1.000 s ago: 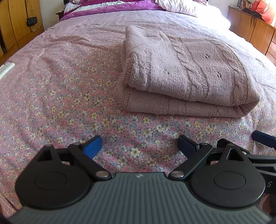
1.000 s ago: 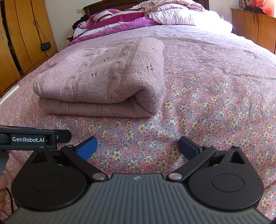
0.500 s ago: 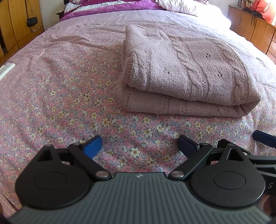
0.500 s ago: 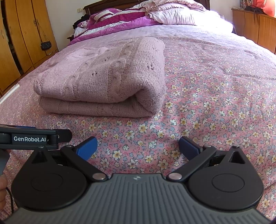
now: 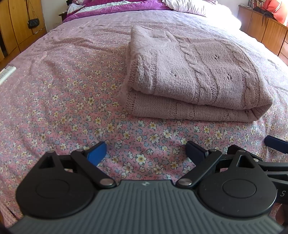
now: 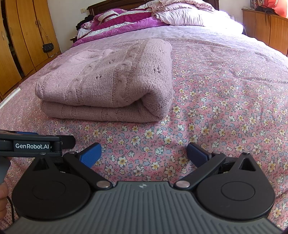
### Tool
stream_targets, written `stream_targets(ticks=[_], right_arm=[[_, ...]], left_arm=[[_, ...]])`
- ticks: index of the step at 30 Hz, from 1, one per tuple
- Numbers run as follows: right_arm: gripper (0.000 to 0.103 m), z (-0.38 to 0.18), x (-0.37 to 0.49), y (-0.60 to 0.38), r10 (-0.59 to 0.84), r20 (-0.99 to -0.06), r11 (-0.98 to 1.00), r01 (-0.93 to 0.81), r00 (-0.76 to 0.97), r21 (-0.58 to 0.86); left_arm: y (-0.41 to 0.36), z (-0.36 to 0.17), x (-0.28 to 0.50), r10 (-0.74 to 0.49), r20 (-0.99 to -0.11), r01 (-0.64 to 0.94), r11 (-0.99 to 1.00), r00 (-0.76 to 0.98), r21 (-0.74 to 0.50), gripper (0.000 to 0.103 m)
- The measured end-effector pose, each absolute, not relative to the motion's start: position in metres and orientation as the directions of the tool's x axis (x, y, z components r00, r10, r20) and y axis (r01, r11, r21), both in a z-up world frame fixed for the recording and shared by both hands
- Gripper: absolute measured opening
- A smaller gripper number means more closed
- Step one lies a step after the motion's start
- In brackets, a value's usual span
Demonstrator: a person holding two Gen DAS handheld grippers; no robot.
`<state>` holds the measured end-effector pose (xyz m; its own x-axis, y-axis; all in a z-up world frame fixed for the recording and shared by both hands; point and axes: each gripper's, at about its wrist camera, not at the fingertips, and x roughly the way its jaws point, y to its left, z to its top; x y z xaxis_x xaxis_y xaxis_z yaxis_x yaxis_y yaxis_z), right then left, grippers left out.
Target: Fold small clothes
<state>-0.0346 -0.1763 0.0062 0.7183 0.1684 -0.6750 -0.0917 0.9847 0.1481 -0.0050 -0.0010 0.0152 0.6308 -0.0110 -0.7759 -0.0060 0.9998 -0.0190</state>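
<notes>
left wrist view: the left gripper point(image 5: 145, 153) hangs low over the bed point(image 5: 59, 93), its two blue-padded fingers point(image 5: 96, 153) spread wide apart with nothing between them but the flowered bedspread. ahead and a little to the right lies the folded sweater point(image 5: 196, 81), a pale mauve cable knit doubled over on itself so that two thick layers show at its near edge, the rounded fold at its right end. it rests flat on the bedspread, apart from the gripper. at the right edge of this view the right gripper point(image 5: 275, 145) shows from the side, just beside the left one. far back are purple quilts point(image 5: 117, 7) and a checked pillow point(image 5: 187, 7); wooden wardrobe doors point(image 5: 18, 27) stand on the left with a small black purse point(image 5: 33, 22) hanging on them, and a wooden cabinet point(image 5: 266, 32) stands on the right.

right wrist view: the right gripper point(image 6: 144, 153) is likewise low over the bedspread, fingers point(image 6: 90, 153) wide apart and holding nothing. the folded sweater point(image 6: 108, 84) lies ahead and to the left, its rounded fold facing the right, not touched by either gripper. the left gripper point(image 6: 36, 142) enters from the left edge, bearing a label that reads genrobot.ai. the headboard point(image 6: 117, 4) and heaped bedding lie beyond.
</notes>
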Motion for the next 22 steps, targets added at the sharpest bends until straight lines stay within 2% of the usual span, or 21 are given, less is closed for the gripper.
stream_targets(ticks=[22], right_arm=[[0.103, 0.0062, -0.0338, -0.1753, 0.167, -0.678, 0.985, -0.096, 0.716, 0.142]], left_arm=[[-0.0011, 0.0159, -0.0051, -0.009, -0.776, -0.001, 1.000, 0.630, -0.013, 0.097]])
